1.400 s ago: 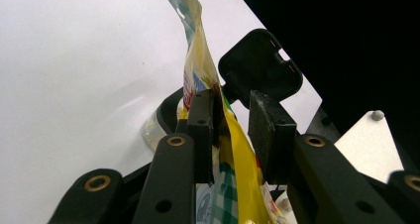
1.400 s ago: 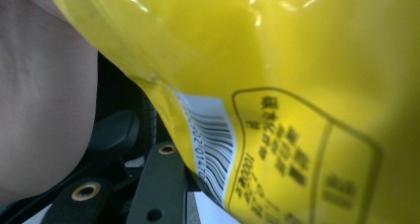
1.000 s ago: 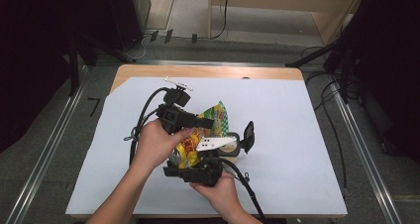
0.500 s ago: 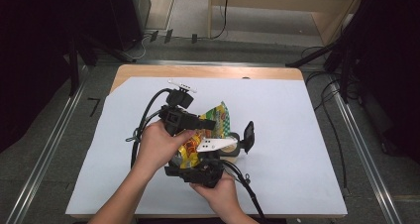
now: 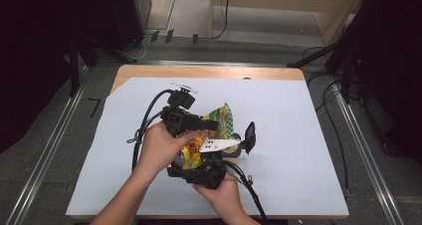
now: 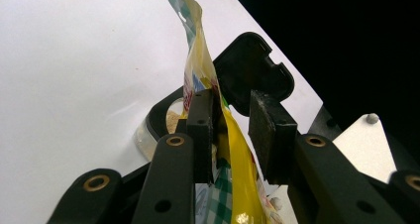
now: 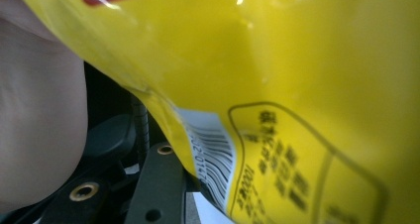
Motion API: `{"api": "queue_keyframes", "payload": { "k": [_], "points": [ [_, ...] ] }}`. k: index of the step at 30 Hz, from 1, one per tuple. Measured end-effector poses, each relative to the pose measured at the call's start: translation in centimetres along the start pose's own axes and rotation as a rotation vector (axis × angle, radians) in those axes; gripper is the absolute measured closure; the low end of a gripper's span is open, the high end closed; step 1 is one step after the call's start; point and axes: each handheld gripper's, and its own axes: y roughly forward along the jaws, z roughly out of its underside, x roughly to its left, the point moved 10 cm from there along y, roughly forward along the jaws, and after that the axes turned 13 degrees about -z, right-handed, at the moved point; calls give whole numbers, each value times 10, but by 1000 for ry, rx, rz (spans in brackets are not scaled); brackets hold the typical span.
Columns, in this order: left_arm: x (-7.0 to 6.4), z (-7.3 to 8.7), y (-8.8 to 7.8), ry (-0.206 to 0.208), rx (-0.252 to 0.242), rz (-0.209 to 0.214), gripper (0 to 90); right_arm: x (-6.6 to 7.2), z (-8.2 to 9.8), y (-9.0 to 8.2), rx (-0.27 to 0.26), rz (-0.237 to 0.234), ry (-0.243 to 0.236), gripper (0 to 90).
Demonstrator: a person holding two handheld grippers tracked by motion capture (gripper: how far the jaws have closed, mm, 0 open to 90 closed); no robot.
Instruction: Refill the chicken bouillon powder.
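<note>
A yellow and green snack bag point(image 5: 219, 120) is held up off the table between my two grippers. My left gripper point(image 5: 211, 126) points right, and the bag's top point(image 6: 198, 65) rises between its jaws. The bag lies against the left pad point(image 6: 202, 135) and a gap separates it from the other pad, so this gripper is open. My right gripper point(image 5: 201, 163) comes from below at the bag's lower end and is shut on it. The yellow bag point(image 7: 297, 85) covers its view, with one finger point(image 7: 153, 184) showing. Just beyond stands a clear tub point(image 5: 232, 146) with tan crumbs point(image 6: 171, 120) and its black lid point(image 5: 249, 136) flipped up.
A white sheet point(image 5: 298, 135) covers the wooden table point(image 5: 209, 71). Black cables point(image 5: 147, 120) trail from both grippers over the sheet on the left and toward the front edge. Metal rails point(image 5: 368, 150) run along both sides of the table.
My left gripper has shifted slightly right and nearer along the bag's top. The bag's tip has moved a little with it. The right hand and tub have stayed put.
</note>
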Motion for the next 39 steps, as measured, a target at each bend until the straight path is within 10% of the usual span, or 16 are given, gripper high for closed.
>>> {"api": "queue_keyframes", "payload": {
  "k": [39],
  "points": [
    [7,1,-5,-9,0,-8,702,3,-1,4,35,-38,-7,712]
  ]
}}
